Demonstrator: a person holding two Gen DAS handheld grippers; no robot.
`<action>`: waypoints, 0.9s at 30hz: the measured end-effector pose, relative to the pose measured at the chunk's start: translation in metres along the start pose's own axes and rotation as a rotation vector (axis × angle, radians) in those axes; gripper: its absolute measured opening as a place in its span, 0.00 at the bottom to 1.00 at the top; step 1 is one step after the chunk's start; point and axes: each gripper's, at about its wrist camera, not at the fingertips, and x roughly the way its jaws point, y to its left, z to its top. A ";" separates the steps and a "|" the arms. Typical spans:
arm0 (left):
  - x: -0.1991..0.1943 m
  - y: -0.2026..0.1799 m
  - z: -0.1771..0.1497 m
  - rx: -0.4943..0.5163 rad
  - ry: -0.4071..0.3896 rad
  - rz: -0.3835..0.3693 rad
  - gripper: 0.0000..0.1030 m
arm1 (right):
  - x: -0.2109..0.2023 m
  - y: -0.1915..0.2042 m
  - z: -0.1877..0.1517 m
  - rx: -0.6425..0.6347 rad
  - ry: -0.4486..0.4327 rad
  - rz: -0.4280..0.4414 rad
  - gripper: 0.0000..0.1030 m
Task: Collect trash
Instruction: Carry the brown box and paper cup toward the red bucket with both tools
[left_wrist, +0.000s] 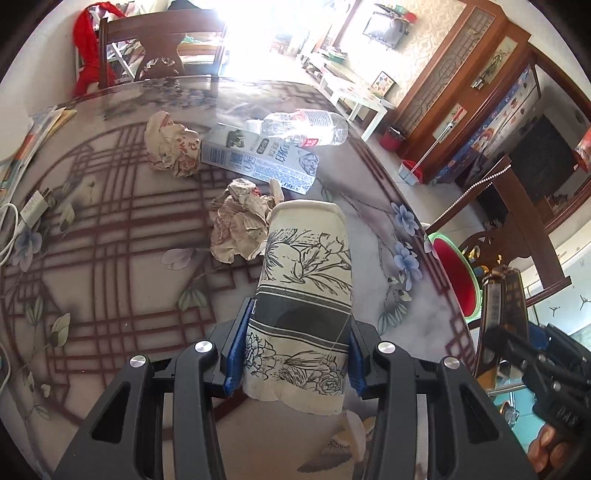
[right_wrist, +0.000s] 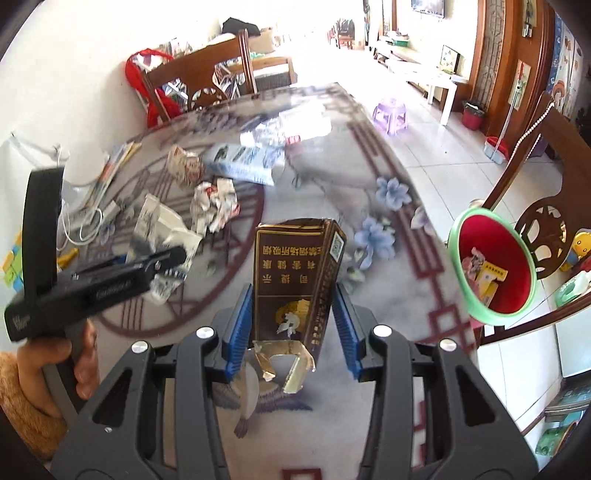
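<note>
We see the left gripper (left_wrist: 295, 350) clamped on a paper cup (left_wrist: 306, 295) printed with black ink flowers and a dark band, both blue pads (left_wrist: 236, 354) pressed against its sides, the cup held above the table (left_wrist: 110, 258) with its rim pointing away from the camera. The right gripper (right_wrist: 293, 325) holds a dark brown cigarette pack (right_wrist: 295, 288); the left pad touches the pack, while a narrow gap shows at the right pad, so we cannot tell how firmly it is gripped. The pack's torn foil end faces the camera, and its gold Chinese writing and a QR code appear upside down; we cannot read the characters with confidence. In the right wrist view, a hand (right_wrist: 70, 365) in a fuzzy orange sleeve (right_wrist: 22, 398) grips the left tool's handle at the lower left. Near the table's right edge sits a bin (right_wrist: 491, 266) with a green rim and red inside, already holding some yellow and pink packaging. On the table lie two crumpled paper wrappers (left_wrist: 240, 225), a flattened milk carton (left_wrist: 258, 158) with blue print, and a clear plastic bottle (left_wrist: 306, 127) just beside it
</note>
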 end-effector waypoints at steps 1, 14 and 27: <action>-0.003 0.000 0.000 0.002 -0.007 0.004 0.40 | -0.001 -0.001 0.001 -0.002 -0.005 -0.002 0.40; -0.001 -0.025 -0.001 0.039 -0.009 0.010 0.40 | -0.001 -0.022 -0.003 0.021 0.009 -0.009 0.40; 0.006 -0.051 0.003 0.075 -0.006 0.024 0.40 | 0.002 -0.048 -0.008 0.060 0.027 -0.024 0.40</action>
